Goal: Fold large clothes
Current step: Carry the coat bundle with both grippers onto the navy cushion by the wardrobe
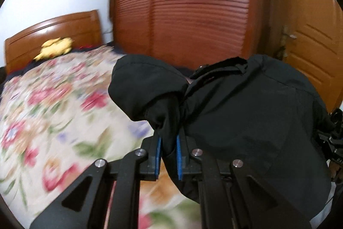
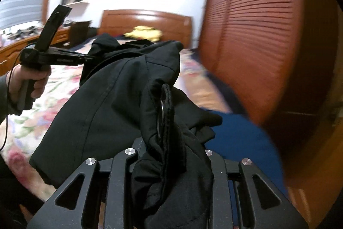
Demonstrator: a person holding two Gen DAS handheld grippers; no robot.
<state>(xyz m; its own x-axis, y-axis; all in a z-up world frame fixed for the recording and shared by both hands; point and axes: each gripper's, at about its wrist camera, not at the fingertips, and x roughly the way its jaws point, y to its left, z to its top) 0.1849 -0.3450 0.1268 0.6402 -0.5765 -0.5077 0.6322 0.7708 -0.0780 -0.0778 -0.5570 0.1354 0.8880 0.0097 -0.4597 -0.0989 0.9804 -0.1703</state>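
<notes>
Black jacket, lifted above floral bed.
Left tool clamped on bunched fabric; right tool clamped on another fold.

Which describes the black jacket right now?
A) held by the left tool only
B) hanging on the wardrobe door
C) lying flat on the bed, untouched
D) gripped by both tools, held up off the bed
D: the black jacket is pinched in the left tool and bunched in the right tool, raised above the floral bedspread.
</notes>
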